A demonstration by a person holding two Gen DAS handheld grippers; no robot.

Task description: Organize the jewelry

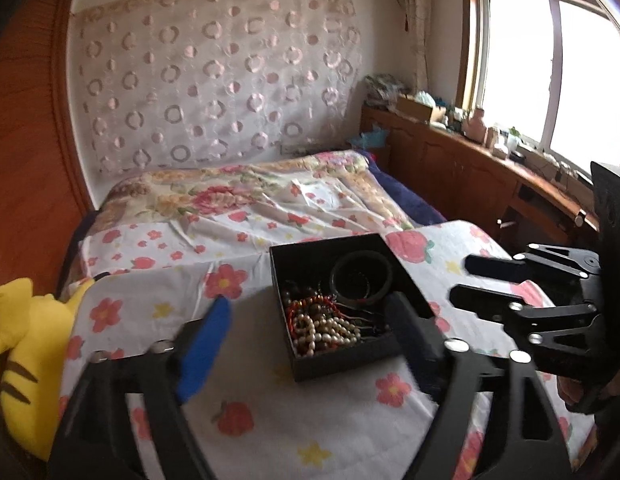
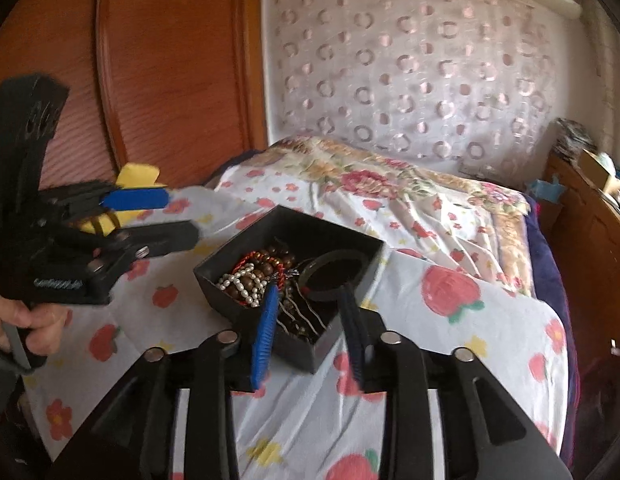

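Note:
A black open box (image 1: pixel 310 368) (image 2: pixel 225 296) sits on a flowered cloth. It holds a white pearl string (image 1: pixel 330 330) (image 2: pixel 241 280), brown and red bead strings (image 2: pixel 265 266), a dark bangle (image 1: pixel 360 278) (image 2: pixel 334 274) and wavy metal hairpins (image 2: pixel 301 318). My left gripper (image 1: pixel 310 312) (image 2: pixel 181 216) is open and empty, its fingers either side of the box's near edge. My right gripper (image 2: pixel 310 292) (image 1: pixel 458 280) is open and empty, its tips just above the box's near right side.
The cloth covers a raised surface (image 1: pixel 245 440) at the foot of a bed (image 1: pixel 269 200). A yellow plush toy (image 1: pixel 25 360) lies at the left. A wooden wardrobe (image 2: pixel 149 80) stands left, a cluttered wooden ledge (image 1: pixel 490 152) under the window right.

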